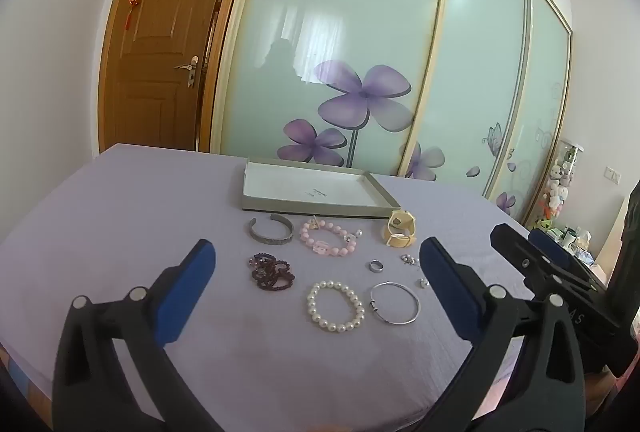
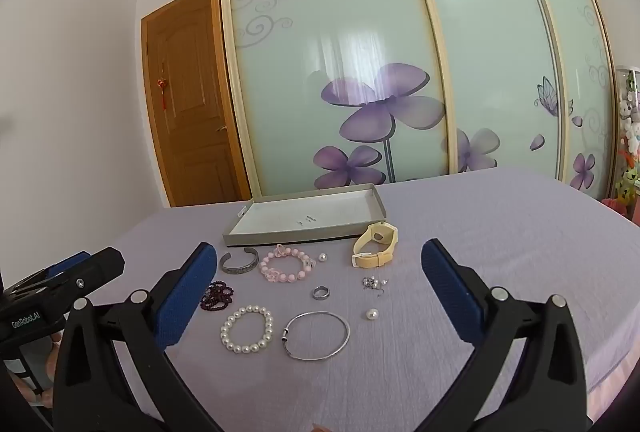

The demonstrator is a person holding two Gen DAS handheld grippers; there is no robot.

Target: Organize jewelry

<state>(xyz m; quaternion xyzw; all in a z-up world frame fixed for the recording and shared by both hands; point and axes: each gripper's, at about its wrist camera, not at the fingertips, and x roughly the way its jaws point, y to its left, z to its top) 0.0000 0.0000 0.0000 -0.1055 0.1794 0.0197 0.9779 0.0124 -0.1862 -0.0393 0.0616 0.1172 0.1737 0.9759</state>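
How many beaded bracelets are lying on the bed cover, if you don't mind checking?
3. The pink beaded bracelet lies nearest the tray, the dark red one sits left by the blue finger pad, and the white pearl one lies closest to the cameras. None looks hidden.

left hand-held gripper (image 1: 316, 272): jaws spread wide, nothing between the blue pads, tilted slightly downward | right hand-held gripper (image 2: 316, 272): jaws spread wide, nothing held, tilted slightly downward | the two side by side, apart, not touching | fingers (image 2: 50, 360) partly visible behind the left one
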